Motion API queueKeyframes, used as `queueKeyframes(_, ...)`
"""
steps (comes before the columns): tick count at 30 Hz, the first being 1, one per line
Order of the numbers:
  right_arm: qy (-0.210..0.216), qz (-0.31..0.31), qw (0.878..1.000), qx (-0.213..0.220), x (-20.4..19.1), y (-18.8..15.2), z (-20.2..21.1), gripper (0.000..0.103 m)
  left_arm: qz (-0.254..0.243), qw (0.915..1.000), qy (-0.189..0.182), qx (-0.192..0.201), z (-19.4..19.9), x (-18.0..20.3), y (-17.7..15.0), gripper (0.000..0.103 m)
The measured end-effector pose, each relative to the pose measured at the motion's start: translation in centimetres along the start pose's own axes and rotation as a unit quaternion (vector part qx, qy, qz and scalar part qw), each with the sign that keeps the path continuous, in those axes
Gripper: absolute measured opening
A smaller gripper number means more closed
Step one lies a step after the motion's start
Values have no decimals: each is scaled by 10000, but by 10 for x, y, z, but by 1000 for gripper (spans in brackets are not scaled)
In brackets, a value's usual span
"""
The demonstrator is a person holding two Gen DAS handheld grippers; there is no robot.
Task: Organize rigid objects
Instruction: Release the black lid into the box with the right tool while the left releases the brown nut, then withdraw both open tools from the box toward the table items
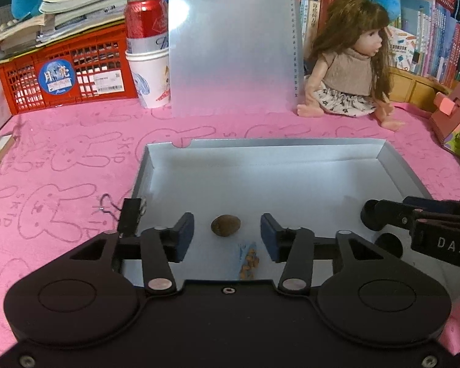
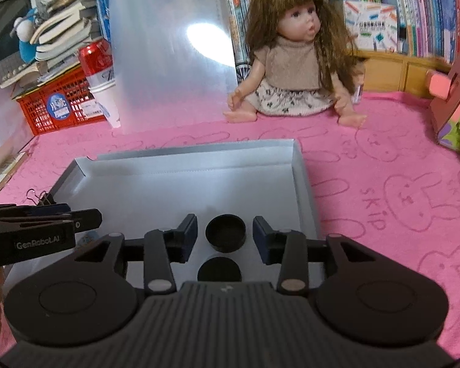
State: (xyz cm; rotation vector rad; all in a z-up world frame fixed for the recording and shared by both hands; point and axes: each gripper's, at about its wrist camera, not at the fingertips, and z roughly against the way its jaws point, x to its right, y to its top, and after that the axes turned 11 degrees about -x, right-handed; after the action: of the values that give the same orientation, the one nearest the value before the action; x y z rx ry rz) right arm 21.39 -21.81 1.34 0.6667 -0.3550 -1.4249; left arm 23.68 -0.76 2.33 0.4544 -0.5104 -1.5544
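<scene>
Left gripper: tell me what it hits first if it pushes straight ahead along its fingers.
Probably the small brown nut-like object, lying on the tray floor just ahead of the open left gripper and centred between its fingers. Depth is hard to judge, so the fingertips might meet the tray floor first.

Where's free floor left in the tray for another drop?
The far half of the tray is bare, up to its back wall, as is the middle strip between the walnut and the black caps. The near edge is crowded: both grippers, walnut, caps, a small blue-orange piece.
</scene>
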Motion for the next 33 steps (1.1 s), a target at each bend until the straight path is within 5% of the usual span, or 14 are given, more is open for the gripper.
queueKeyframes(20,50,755,9936,835,-15,-53,80,83,-174,9967,-387,691,90,0,-61,58)
queueKeyframes(33,-40,924,9898,1083,-10,-89,101,91,-405,9941,-344,949,118,6,-111,78)
